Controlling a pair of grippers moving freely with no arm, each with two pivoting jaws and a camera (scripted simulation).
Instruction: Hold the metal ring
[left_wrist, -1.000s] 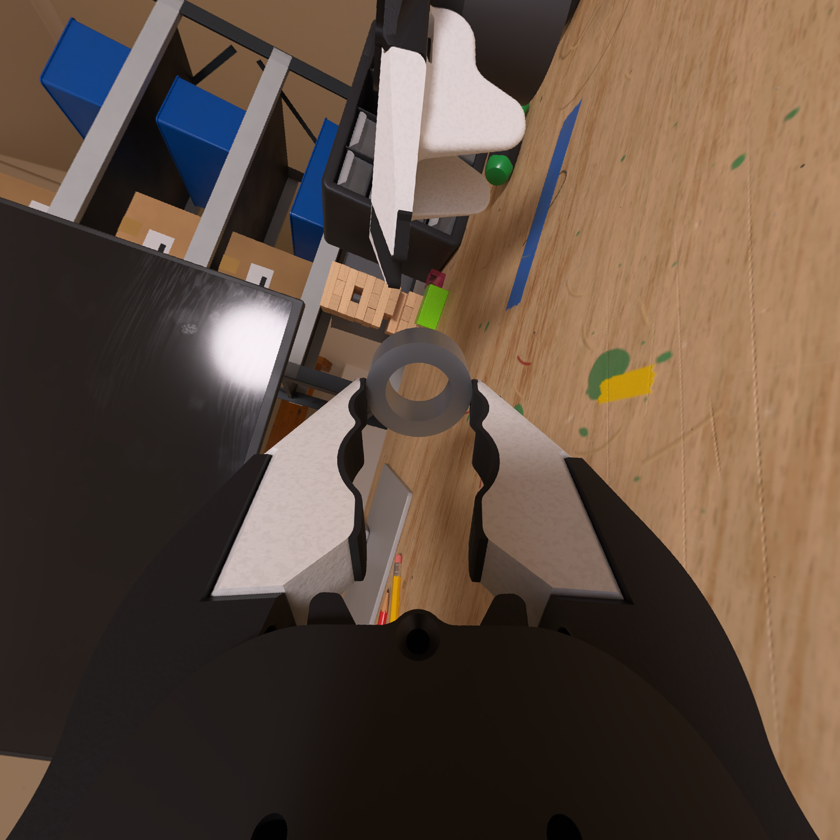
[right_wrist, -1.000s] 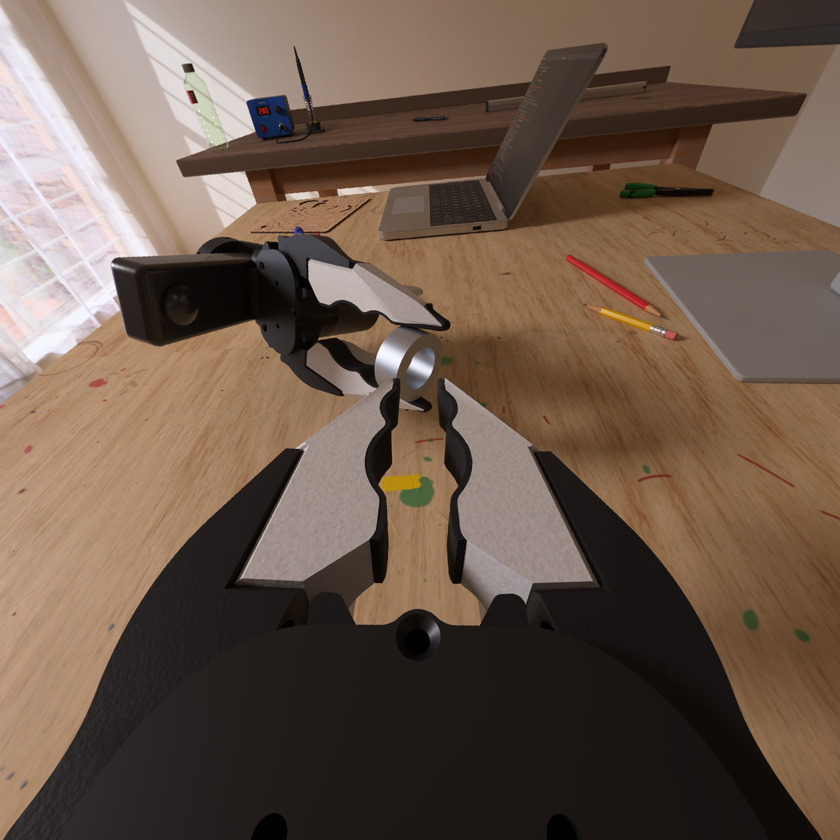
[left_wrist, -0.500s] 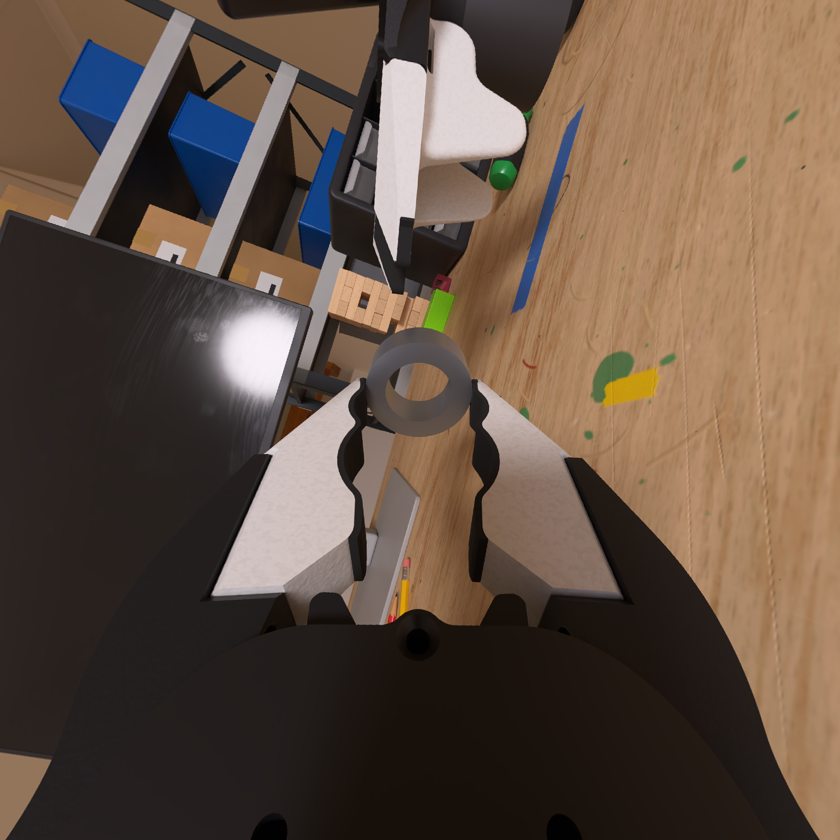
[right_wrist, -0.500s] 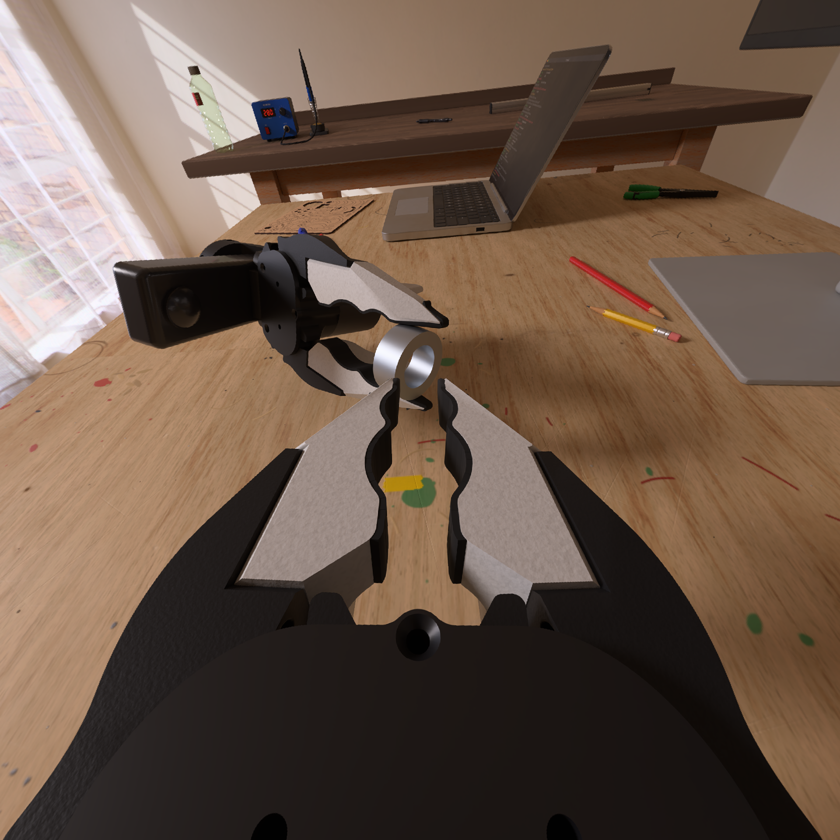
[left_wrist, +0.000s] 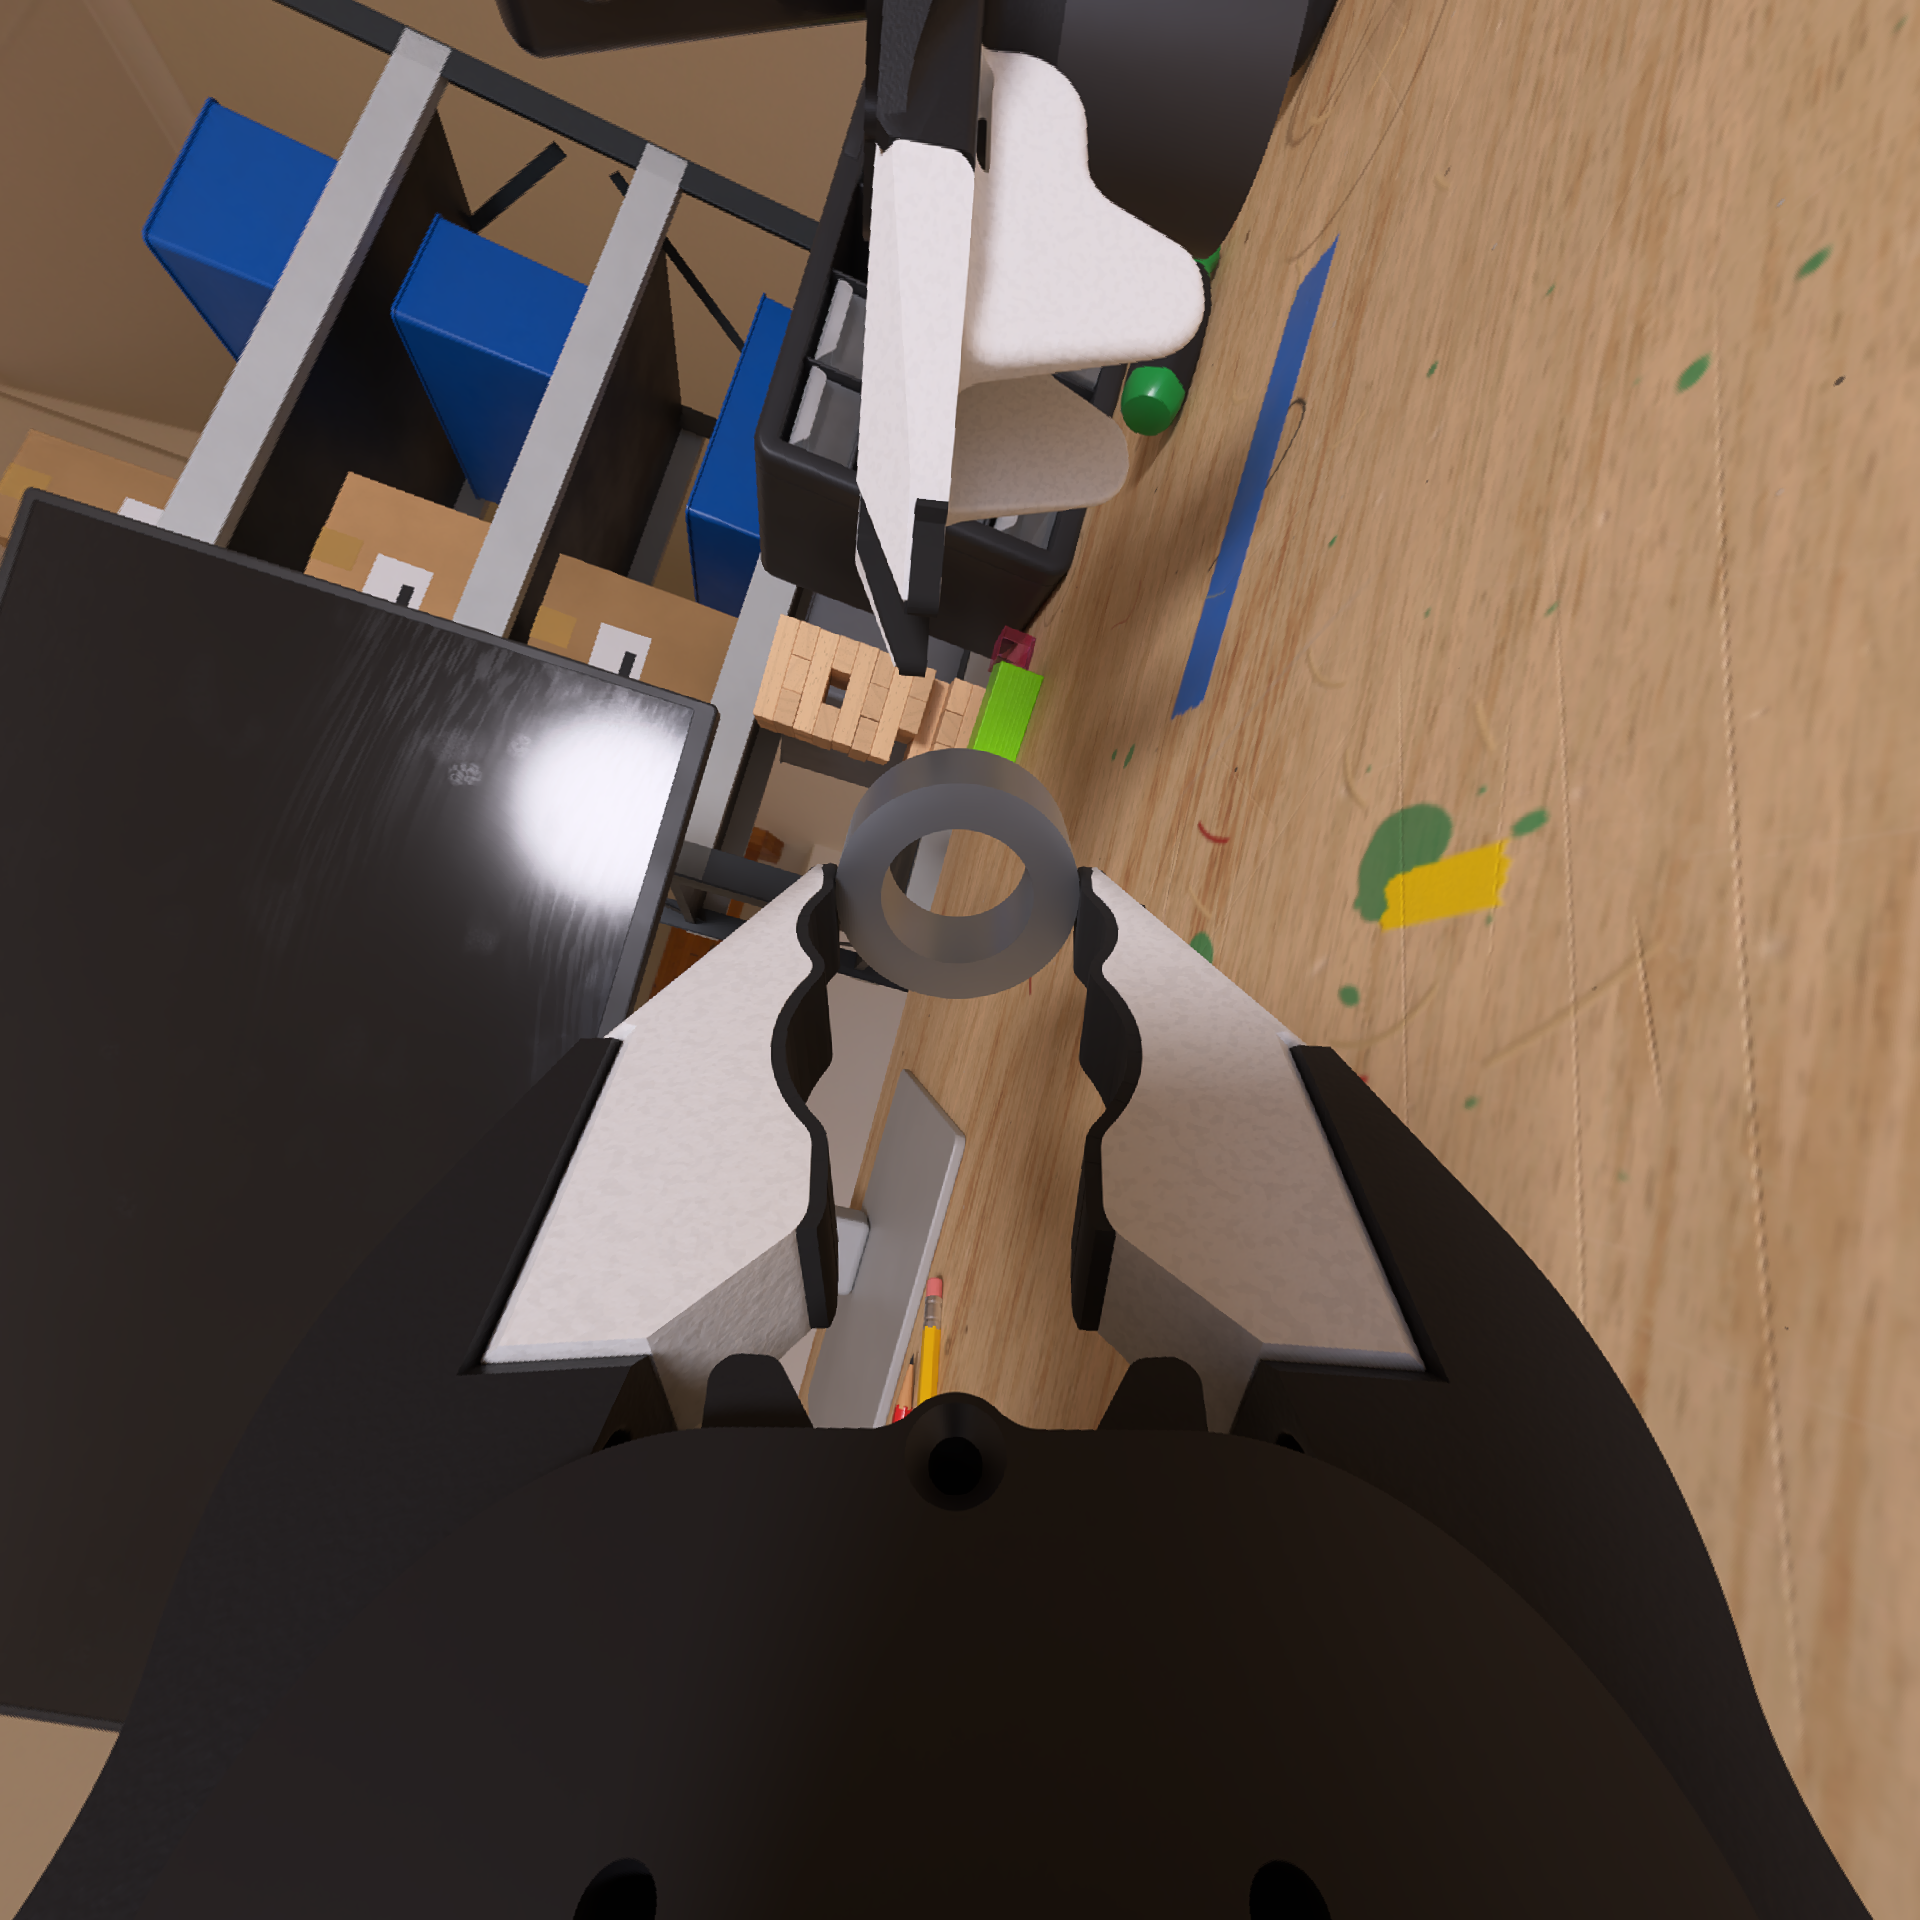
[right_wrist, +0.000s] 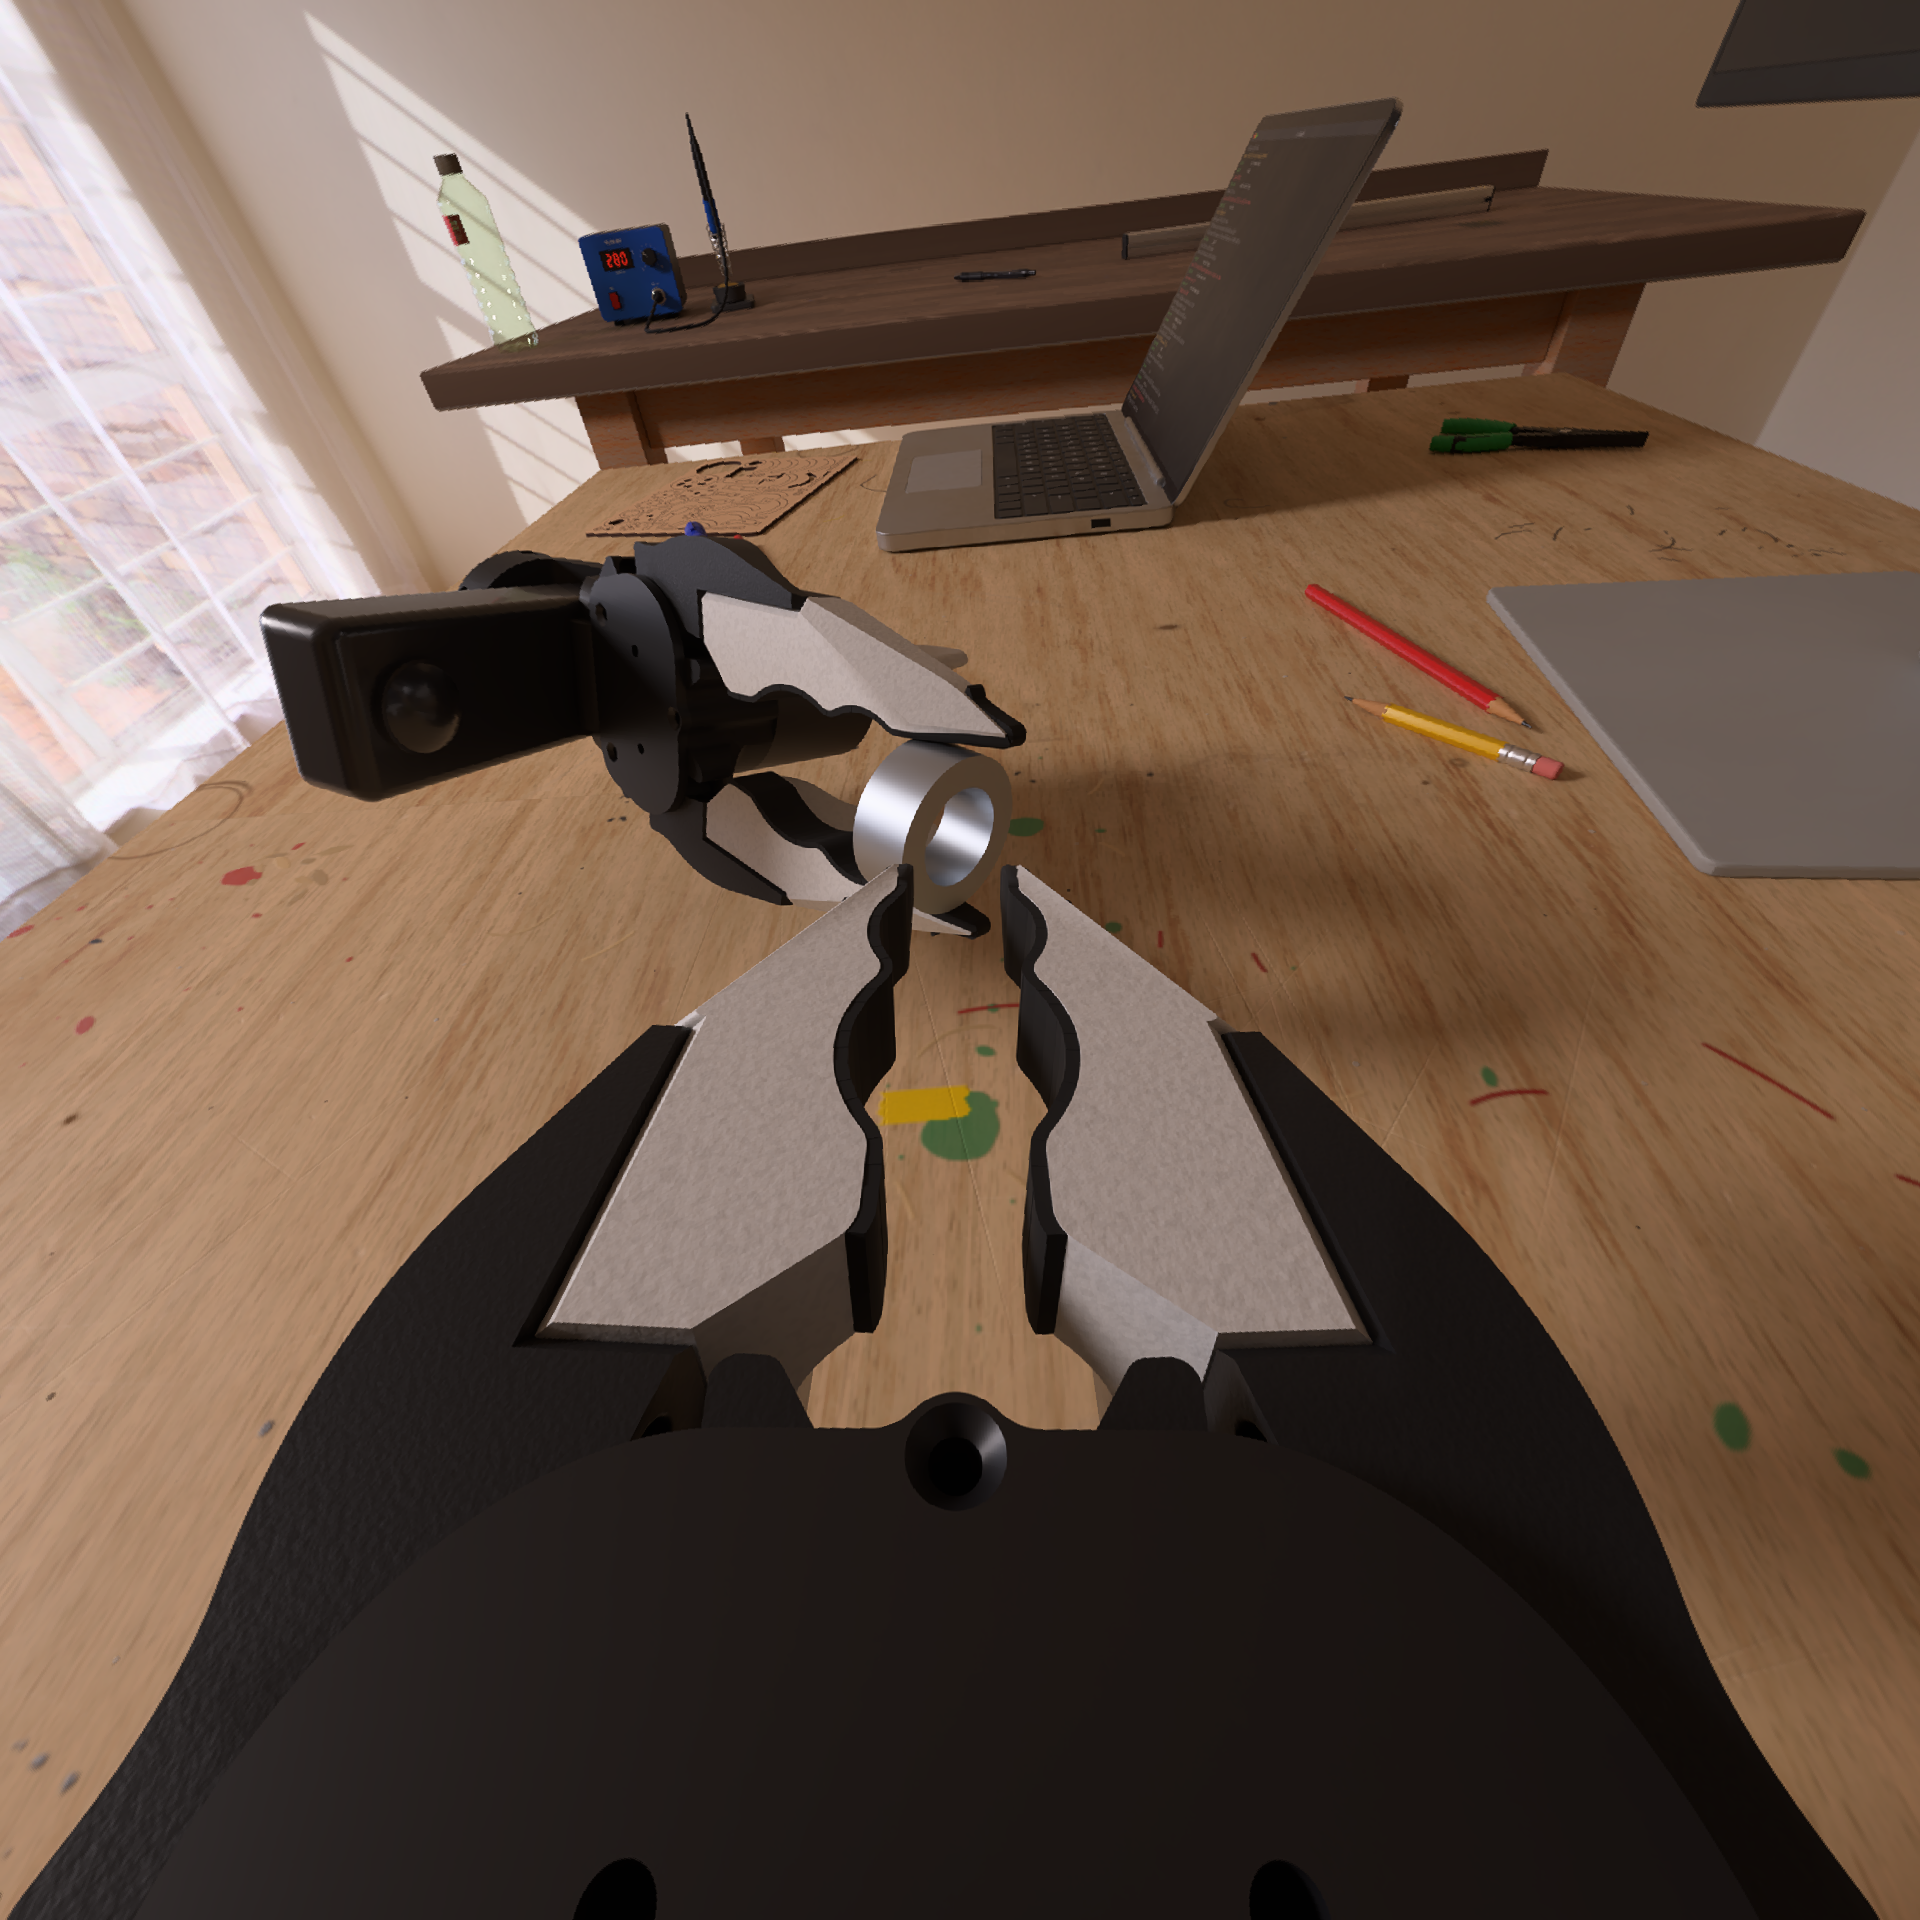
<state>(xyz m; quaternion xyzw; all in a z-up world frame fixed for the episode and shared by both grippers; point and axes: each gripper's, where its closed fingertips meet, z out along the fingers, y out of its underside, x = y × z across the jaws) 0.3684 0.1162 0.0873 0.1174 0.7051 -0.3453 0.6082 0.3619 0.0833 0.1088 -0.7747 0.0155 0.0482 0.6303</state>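
The metal ring (left_wrist: 956, 961) is a short grey tube. My left gripper (left_wrist: 956, 894) is shut on it, one fingertip on each side, holding it above the wooden table (left_wrist: 1558, 1143). In the right wrist view the ring (right_wrist: 894, 821) is shiny, with its hole facing me, pinched between the left gripper's (right_wrist: 977, 831) upper and lower fingers. My right gripper (right_wrist: 956, 883) points at the ring from just below and in front. Its jaws stand a narrow gap apart and hold nothing. In the left wrist view the right gripper (left_wrist: 914, 623) hangs just beyond the ring, apart from it.
An open laptop (right_wrist: 1049, 488), a red pencil (right_wrist: 1403, 649), a yellow pencil (right_wrist: 1455, 738) and a grey slab (right_wrist: 1745, 717) lie on the table. A black monitor (left_wrist: 260, 1039), a wooden block stack (left_wrist: 842, 696) and a green block (left_wrist: 1006, 712) stand near the edge.
My left gripper has drifted slightly with the ring still held, so the background shifts a little. My right gripper stays close, its jaw gap unchanged.
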